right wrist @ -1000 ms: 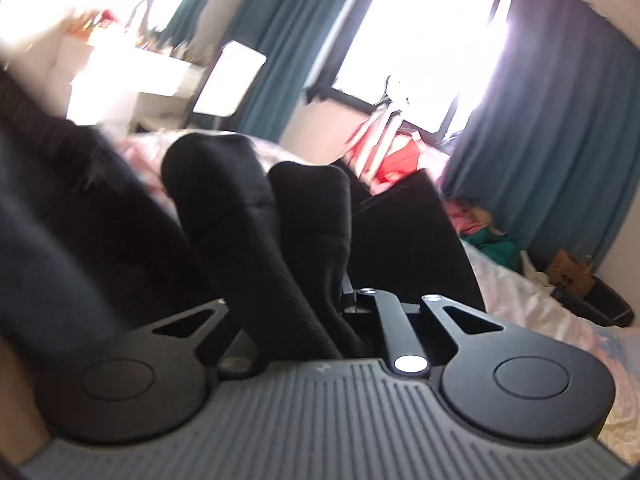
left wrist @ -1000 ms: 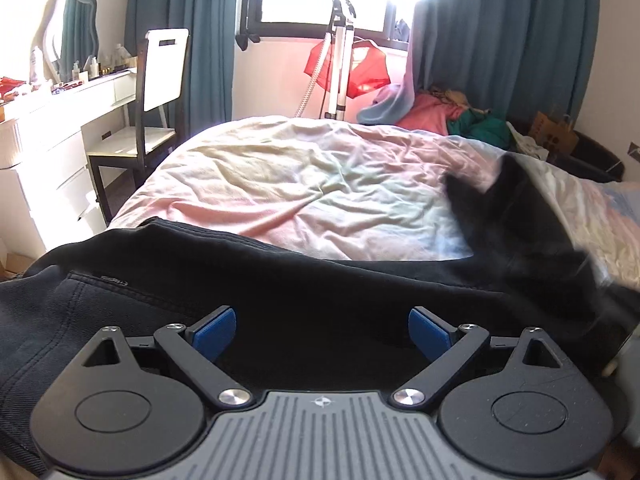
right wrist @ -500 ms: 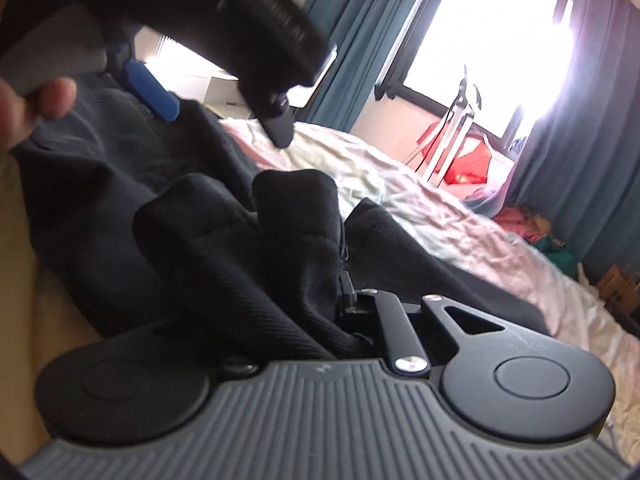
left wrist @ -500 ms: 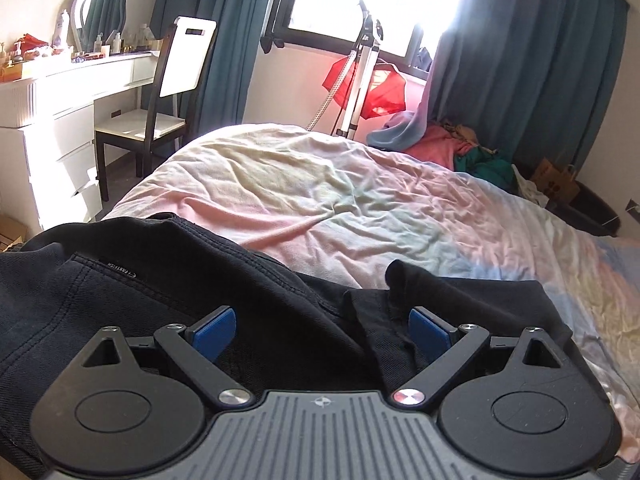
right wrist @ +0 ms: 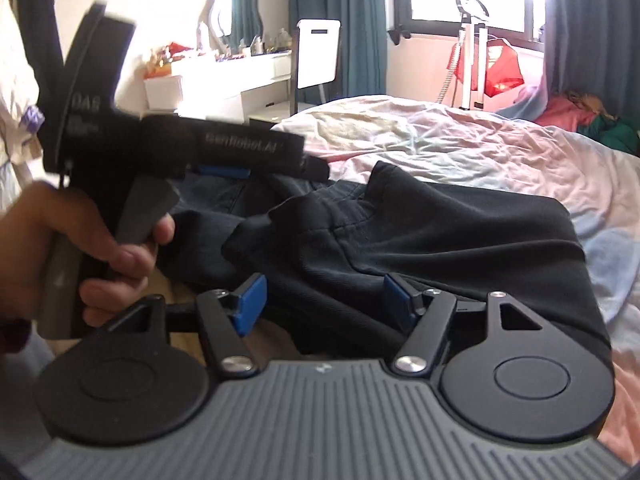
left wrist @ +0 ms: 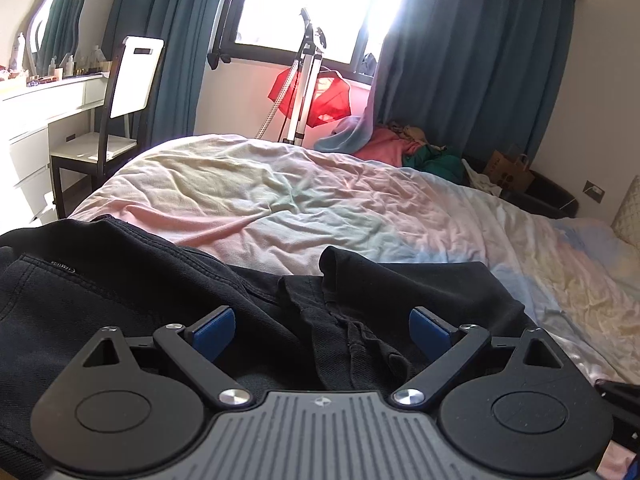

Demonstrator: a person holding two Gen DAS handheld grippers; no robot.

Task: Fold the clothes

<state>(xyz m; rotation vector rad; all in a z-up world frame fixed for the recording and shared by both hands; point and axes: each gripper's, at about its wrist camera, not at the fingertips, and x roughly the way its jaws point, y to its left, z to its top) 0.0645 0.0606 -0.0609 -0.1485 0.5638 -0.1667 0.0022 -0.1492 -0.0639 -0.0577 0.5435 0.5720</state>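
Both tongs spread: our right tongs (right wrist: pixel 322 308) are opening, having dropped the black trousers (right wrist: pixel 420 232) folded on the bed (right wrist: pixel 440 140); left tongs (left wrist: pixel 322 326) hover empty.

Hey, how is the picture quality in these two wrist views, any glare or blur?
Left wrist view: the window is blown out white, while the black garment stays sharp. Right wrist view: the left gripper and the hand holding it are motion-blurred, and the dresser is overexposed.

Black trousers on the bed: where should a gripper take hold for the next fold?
Probably the raised folded corner of the black trousers, coming in from the near edge of the bed: it stands up off the sheet, so one finger could slide beneath.
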